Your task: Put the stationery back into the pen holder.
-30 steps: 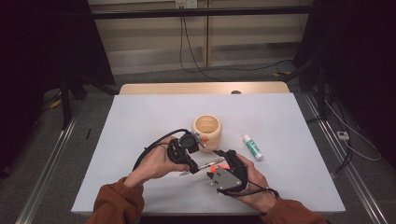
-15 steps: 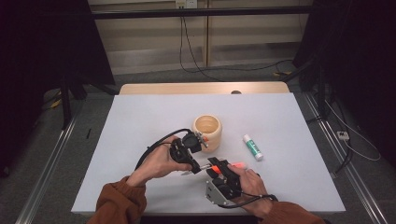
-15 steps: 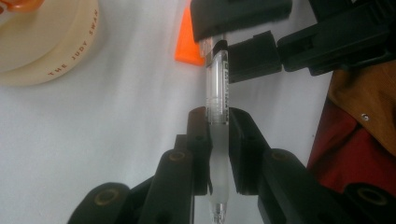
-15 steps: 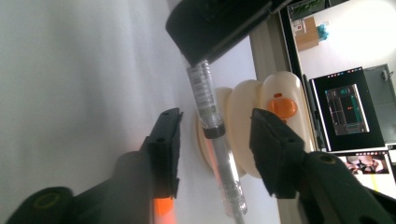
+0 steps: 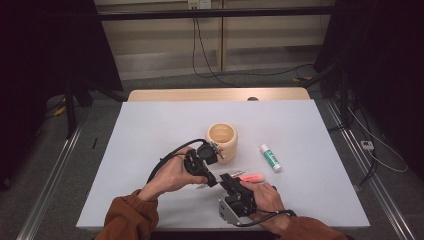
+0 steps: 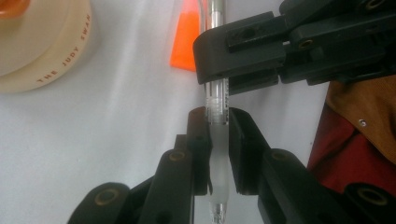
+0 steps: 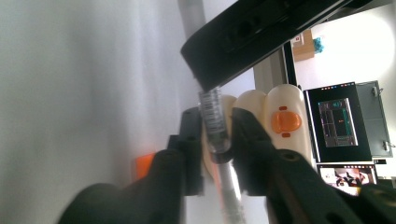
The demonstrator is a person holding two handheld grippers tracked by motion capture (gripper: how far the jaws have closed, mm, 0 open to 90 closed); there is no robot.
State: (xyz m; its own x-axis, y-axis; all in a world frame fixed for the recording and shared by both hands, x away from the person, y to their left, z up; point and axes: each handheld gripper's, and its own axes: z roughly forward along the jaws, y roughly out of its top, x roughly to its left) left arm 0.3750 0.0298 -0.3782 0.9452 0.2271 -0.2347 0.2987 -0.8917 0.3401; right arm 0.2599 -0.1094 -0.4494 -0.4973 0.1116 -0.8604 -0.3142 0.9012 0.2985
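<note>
**A pen held between two grippers over the white table**

A slim pen with a clear plastic barrel and a silver metal part (image 6: 217,100) is held above the white table top (image 5: 150,150), in front of the person and near the round cream-coloured wooden cup (image 5: 222,137). The left gripper (image 5: 212,177) is clenched on the frosted lower part of the pen; in the left gripper view the two black jaws are pressed against the barrel from both sides, and the pen tip is seen below them. The right gripper (image 5: 227,178) is placed on the same pen, just beside the left one. Its jaws have just been closing, with the pen between them. In the right gripper view (image 7: 214,135) the ribbed clear section of the barrel is seen between the two black jaws, and they seem to be pressed on it.

The left hand (image 5: 172,175) and the right hand (image 5: 262,197) are seen at the lower edge of the high view, both in brown sleeves.

An orange and pink marker (image 5: 252,177) is laid on the table just beside the right gripper. A white glue stick with a green label (image 5: 270,157) is laid farther to the right, well apart from the cup.
</note>
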